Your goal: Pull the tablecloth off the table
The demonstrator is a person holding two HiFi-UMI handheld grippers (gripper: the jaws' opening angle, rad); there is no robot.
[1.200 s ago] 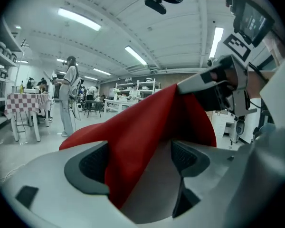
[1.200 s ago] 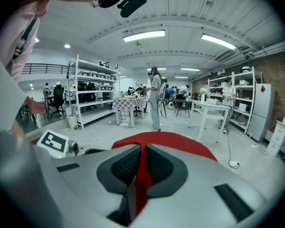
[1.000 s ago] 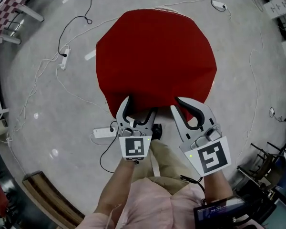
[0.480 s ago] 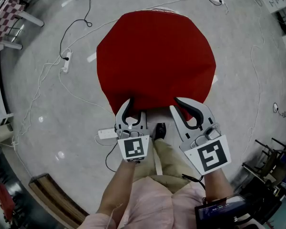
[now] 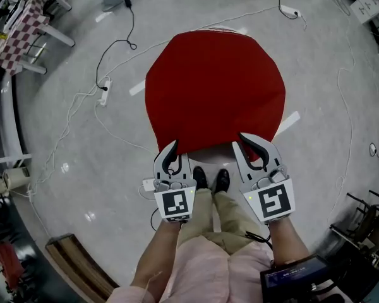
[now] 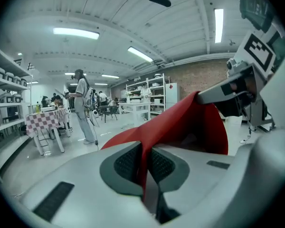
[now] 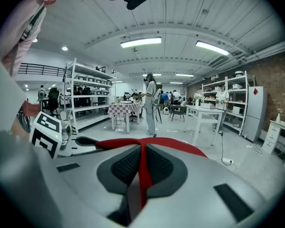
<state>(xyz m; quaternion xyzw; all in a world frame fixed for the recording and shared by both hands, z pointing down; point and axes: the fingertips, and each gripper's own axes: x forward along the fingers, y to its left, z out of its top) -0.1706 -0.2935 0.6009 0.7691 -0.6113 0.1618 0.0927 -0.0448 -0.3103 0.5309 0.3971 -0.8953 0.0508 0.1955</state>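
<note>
A red tablecloth (image 5: 215, 87) covers a round table, and a pale strip of tabletop (image 5: 210, 151) shows at its near edge. My left gripper (image 5: 172, 153) is shut on the cloth's near-left edge. Its jaws have just closed, and a red fold (image 6: 180, 122) runs up from between the pads of the left gripper (image 6: 145, 163). My right gripper (image 5: 252, 145) is shut on the near-right edge. In its own view the right gripper (image 7: 141, 167) pinches a thin red fold (image 7: 166, 144). The two grippers sit side by side, about a shoulder's width apart.
Cables and a power strip (image 5: 103, 84) trail over the grey floor left of the table. A checkered table (image 5: 16, 24) stands far left, a wooden bench (image 5: 76, 267) near left. The person's shoes (image 5: 211, 180) are just below the table's edge. Shelves and a standing person (image 6: 83, 106) lie beyond.
The left gripper's jaws went from wide open around the cloth's edge to shut on it, and that gripper rose. The right gripper kept its grip and hardly moved.
</note>
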